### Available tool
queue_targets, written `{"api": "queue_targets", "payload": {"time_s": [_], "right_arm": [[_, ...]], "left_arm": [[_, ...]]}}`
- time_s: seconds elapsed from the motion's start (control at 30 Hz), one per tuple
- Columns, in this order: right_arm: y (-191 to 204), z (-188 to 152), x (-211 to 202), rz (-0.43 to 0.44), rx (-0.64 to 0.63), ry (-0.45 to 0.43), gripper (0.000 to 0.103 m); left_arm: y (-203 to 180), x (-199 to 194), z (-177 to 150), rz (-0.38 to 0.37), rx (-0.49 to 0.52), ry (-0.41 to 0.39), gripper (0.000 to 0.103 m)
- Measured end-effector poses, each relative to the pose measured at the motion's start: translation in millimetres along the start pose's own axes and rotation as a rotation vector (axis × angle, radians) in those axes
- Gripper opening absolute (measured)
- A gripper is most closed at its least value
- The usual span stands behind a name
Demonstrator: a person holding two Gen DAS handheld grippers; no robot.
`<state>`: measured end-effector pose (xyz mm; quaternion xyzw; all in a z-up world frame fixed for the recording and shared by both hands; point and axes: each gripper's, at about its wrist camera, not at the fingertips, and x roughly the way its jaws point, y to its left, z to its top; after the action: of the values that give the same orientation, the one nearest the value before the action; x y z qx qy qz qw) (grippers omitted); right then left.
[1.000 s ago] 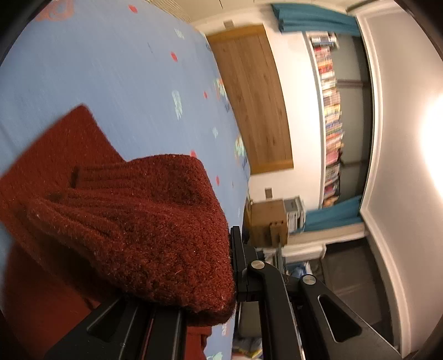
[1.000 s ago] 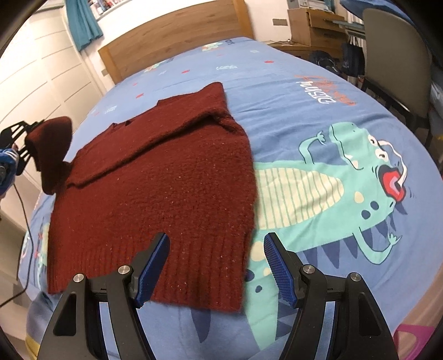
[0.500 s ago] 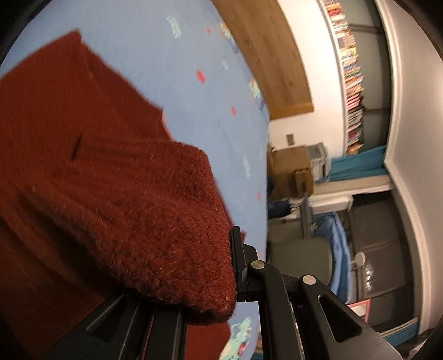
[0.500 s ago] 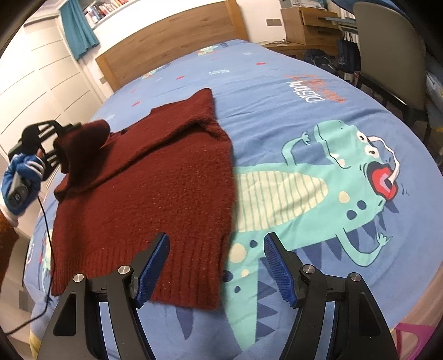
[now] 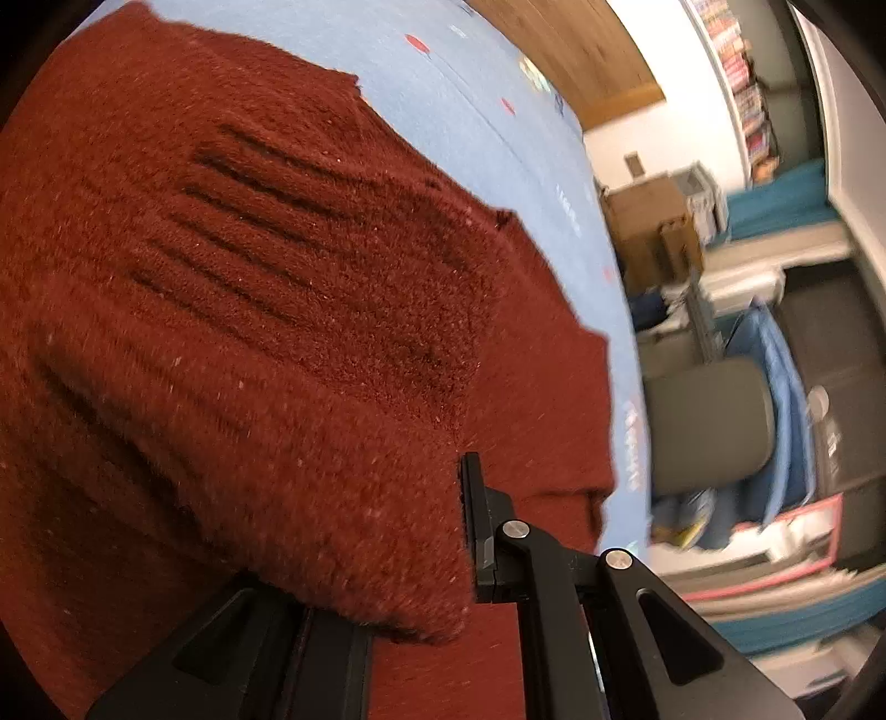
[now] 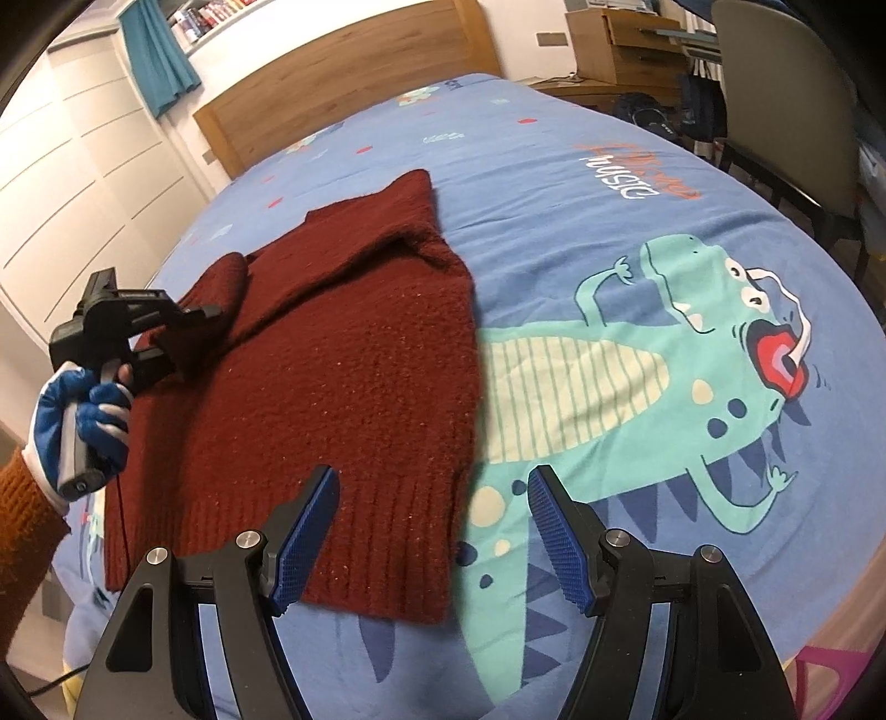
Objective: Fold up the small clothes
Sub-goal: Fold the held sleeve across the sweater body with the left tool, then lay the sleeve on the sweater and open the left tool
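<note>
A dark red knitted sweater [image 6: 354, 354] lies flat on the blue bed cover [image 6: 554, 183], hem toward me. My left gripper [image 6: 183, 332] is shut on the sweater's left sleeve cuff [image 5: 310, 421] and holds it over the sweater's body at the left. In the left wrist view the ribbed cuff fills the space between the fingers and drapes over them. My right gripper [image 6: 432, 531] is open and empty, hovering just above the hem's right part near the front bed edge.
The cover carries a green dinosaur print [image 6: 692, 376] at the right. A wooden headboard [image 6: 343, 83] stands at the far end. A grey chair [image 6: 786, 94] and a wooden desk [image 6: 626, 44] stand beyond the bed's right side. White wardrobe doors [image 6: 72, 183] are at the left.
My left gripper has carried the sleeve cuff inward from beyond the left edge to over the sweater's body. The right gripper has stayed open near the hem.
</note>
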<state>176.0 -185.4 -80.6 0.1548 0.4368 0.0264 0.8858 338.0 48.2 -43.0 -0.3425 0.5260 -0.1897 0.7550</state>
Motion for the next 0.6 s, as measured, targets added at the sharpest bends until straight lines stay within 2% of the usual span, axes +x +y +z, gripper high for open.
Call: {"api": "queue_targets", "payload": {"time_s": [0.1,0.17,0.27,0.43,0.5,0.6], "right_arm": [[5,0,2,0.009,-0.010,0.002,0.072],[7,-1,3,0.012,-0.016,0.002,0.072],[8,-1,5,0.015,-0.020,0.006,0.072],[8,-1,9,0.022,-0.019,0.009,0.072],[7,0,10,0.026,-0.020,0.008,0.072],[7,0,12,0.032,-0.022,0.007,0.072]], "left_arm": [[0,-6,-6,-0.009,0.007,0.002,0.014],[4,-13,-10,-0.018,-0.002,-0.004,0.030],[10,-22,-8,-0.045,-0.036,-0.031,0.033],[24,-48,5,-0.043,-0.122,-0.145,0.031],[21,-44,6,-0.045,-0.124,-0.158,0.016],[-2,-37,3,-0.055,-0.063,-0.147,0.008]]}}
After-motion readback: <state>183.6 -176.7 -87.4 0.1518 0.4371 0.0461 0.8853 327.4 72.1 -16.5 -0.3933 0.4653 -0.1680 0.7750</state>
